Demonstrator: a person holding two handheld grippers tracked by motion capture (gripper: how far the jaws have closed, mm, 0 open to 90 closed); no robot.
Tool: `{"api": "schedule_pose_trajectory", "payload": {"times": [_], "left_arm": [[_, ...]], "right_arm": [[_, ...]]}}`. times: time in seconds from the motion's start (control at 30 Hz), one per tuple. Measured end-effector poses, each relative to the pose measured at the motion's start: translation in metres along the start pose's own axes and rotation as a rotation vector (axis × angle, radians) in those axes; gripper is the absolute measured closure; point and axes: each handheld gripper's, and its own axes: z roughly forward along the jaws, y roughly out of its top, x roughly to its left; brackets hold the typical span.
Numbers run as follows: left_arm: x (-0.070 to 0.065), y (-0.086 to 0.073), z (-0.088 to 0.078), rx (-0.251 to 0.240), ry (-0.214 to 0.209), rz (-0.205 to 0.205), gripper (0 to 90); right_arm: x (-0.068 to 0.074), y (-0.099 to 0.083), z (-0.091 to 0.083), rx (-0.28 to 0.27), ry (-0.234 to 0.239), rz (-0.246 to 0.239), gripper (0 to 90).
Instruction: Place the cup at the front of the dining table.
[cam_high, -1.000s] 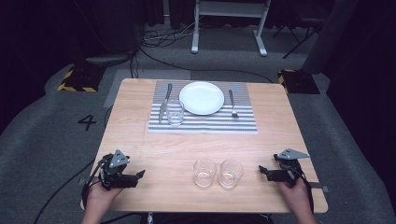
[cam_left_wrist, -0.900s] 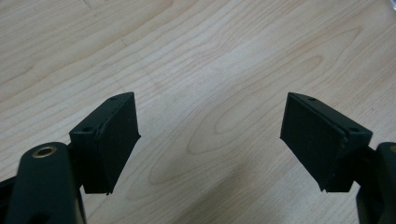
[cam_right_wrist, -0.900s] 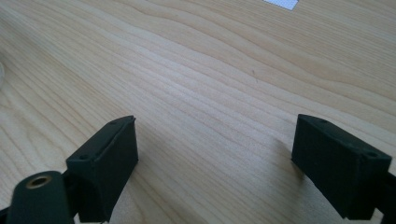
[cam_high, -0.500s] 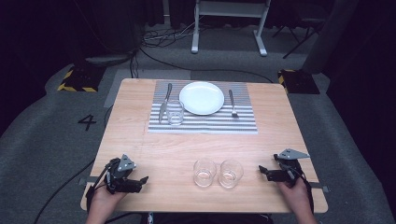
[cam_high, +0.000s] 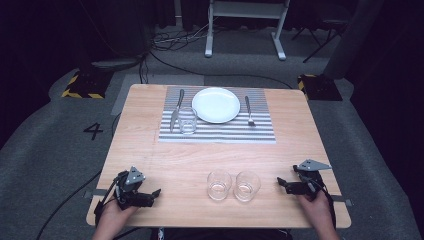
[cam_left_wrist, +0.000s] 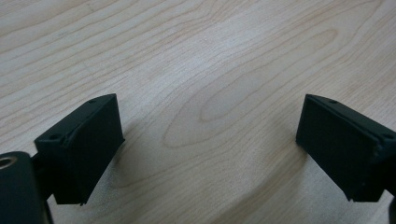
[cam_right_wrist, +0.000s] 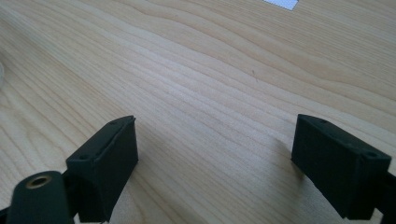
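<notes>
From above, the left gripper (cam_high: 150, 195) rests at seven o'clock on the bench (cam_high: 165, 165), the right gripper (cam_high: 285, 185) at five, two glasses (cam_high: 219, 184) between them (both empty). Each gripper view shows jaws spread wide, holding nothing.

One number can be read: a dark "4" (cam_high: 93, 131) on the grey floor (cam_high: 45, 150), at the left of the frame, beside the counter (cam_high: 150, 150)
</notes>
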Motion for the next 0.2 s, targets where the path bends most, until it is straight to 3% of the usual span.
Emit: {"api": "schedule_pose_trajectory", "payload": {"times": [0.2], "left_arm": [[0.0002,0.0003,0.0,0.004,-0.001,0.004,5.4]], "right_arm": [[0.0,0.0,0.0,0.0,0.0,0.0,14.5]]}}
